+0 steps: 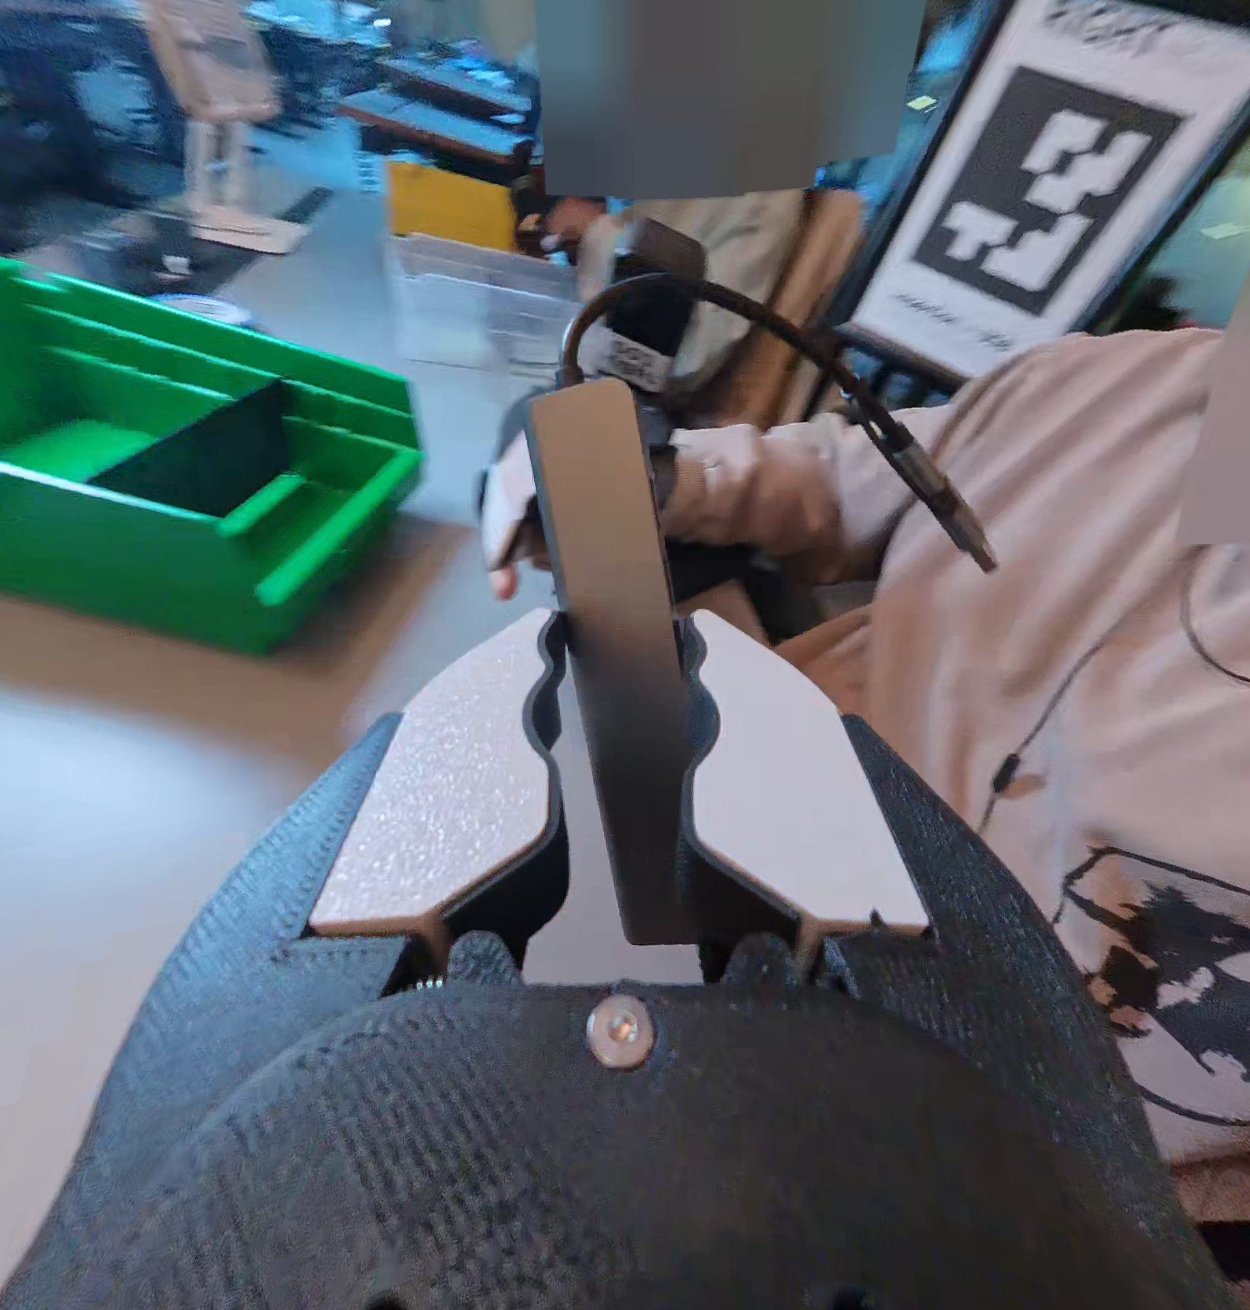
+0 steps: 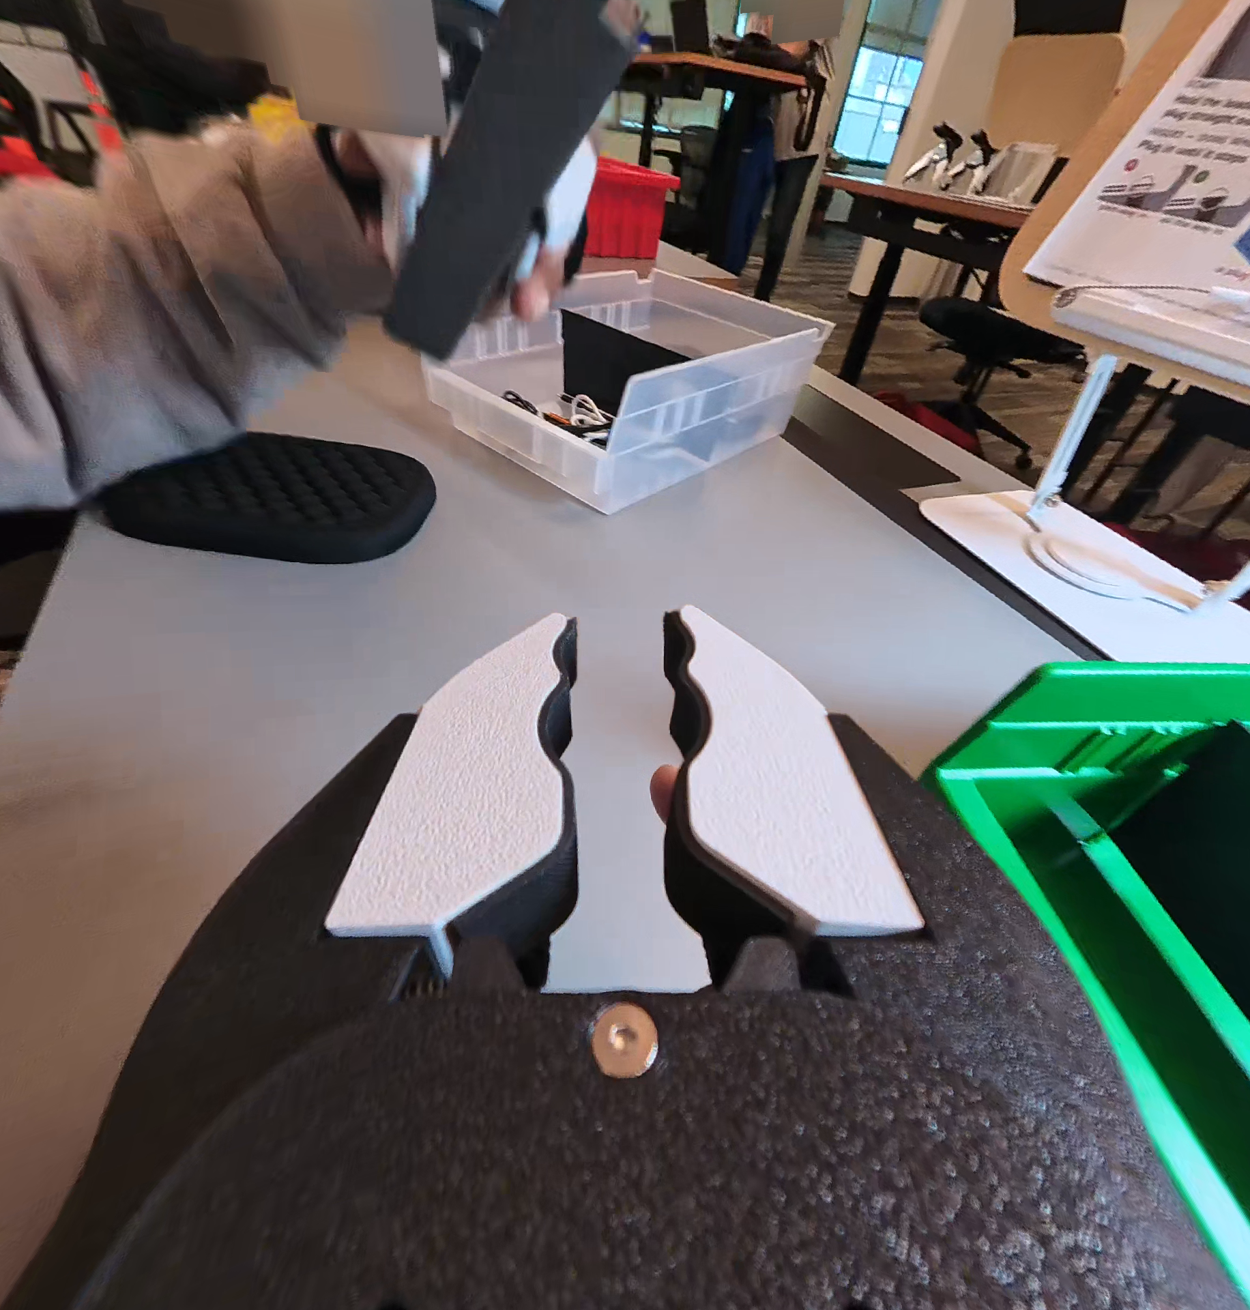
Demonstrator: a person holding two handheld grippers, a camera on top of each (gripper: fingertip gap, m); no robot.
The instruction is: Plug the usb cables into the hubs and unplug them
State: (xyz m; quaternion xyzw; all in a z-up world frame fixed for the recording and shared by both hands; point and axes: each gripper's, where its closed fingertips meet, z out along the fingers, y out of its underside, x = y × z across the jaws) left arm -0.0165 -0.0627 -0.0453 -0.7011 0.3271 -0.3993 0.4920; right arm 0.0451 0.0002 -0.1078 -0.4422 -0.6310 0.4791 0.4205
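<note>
So the whole thing hinges on where the hub (image 1: 611, 638) sits versus everything else. The left gripper (image 1: 622, 638) has its jaws clamped on the slim dark hub, which runs lengthwise straight out along the fingers, its far end poking well past the tips. It's up in the air, not on the counter (image 2: 608, 553).

From the hub's far end a short black cable (image 1: 785, 319) loops up and over, and its plug (image 1: 955, 510) dangles free off to the right of the hub, plugged into nothing that I can see. A gloved hand (image 1: 735, 489) is right behind the hub.

The right gripper (image 2: 621, 631) has its jaws parted a bit with nothing between them, hovering low over the counter. From there the hub (image 2: 509, 177) is up and to the left, tilted, well apart from it. The green bin (image 2: 1033, 765) sits just to the right of that gripper, and the clear bin (image 2: 714, 425) with cables in it lies below and right of the hub, farther back on the counter.

My guess: the empty right gripper is the one that has to fetch a plug, and it'd need to line up with the hub's long axis.
</note>
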